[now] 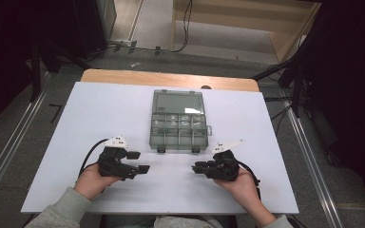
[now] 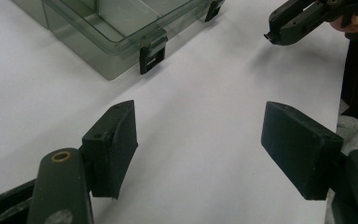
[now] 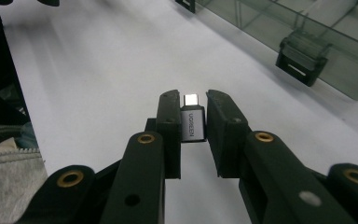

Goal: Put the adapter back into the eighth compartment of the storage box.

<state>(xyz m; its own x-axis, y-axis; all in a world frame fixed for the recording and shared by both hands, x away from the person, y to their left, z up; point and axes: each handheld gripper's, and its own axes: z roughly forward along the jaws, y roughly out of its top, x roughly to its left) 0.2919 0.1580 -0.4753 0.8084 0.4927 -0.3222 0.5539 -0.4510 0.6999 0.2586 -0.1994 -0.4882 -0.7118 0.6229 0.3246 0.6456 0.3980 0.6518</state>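
Observation:
A clear grey compartment box stands open in the middle of the white table, its lid folded back. Small parts lie in its far row of cells. My right gripper is shut on a small grey USB adapter whose metal plug points away from the jaws. In the high view the right gripper rests low on the table, right of centre, in front of the box. My left gripper sits at the left, jaws wide open with nothing between its pads, aimed toward the right gripper.
Two black latches hang on the box's near wall. The white table has bare room left and right of the box. Cables and a wooden frame lie on the floor beyond the far edge.

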